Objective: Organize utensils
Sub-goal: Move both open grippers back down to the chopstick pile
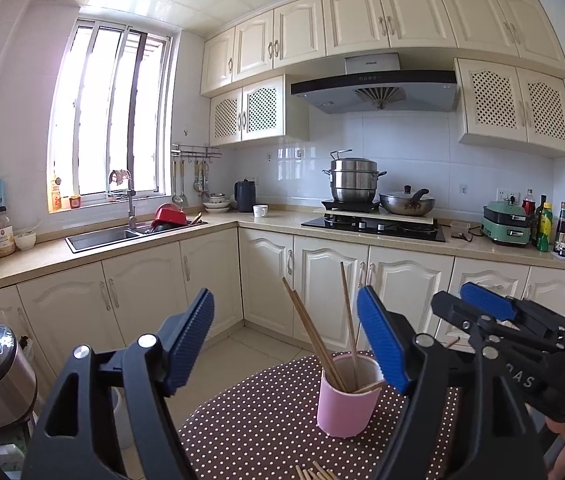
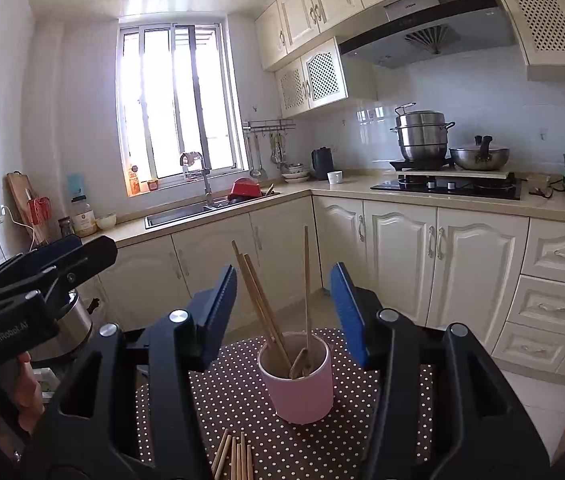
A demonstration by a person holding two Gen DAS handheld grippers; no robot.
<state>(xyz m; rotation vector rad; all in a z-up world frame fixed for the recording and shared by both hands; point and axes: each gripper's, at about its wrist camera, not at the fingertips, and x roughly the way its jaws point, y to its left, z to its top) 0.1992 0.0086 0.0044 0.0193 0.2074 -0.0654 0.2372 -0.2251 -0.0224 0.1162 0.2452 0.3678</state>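
Right tongs [image 2: 284,312]; cutting board [image 2: 22,204] only here.

Dotted table [image 2: 242,392] bears pink cup [image 2: 300,392], loose chopsticks [image 2: 234,456].

The pink cup [image 2: 299,380] stands alone mid-table on the dotted cloth [image 2: 218,384], bare cloth all round it. Chopsticks [image 2: 266,304] lean up out of its mouth, fencing the way in from above. Loose chopsticks [image 2: 234,456] lie at the near edge.
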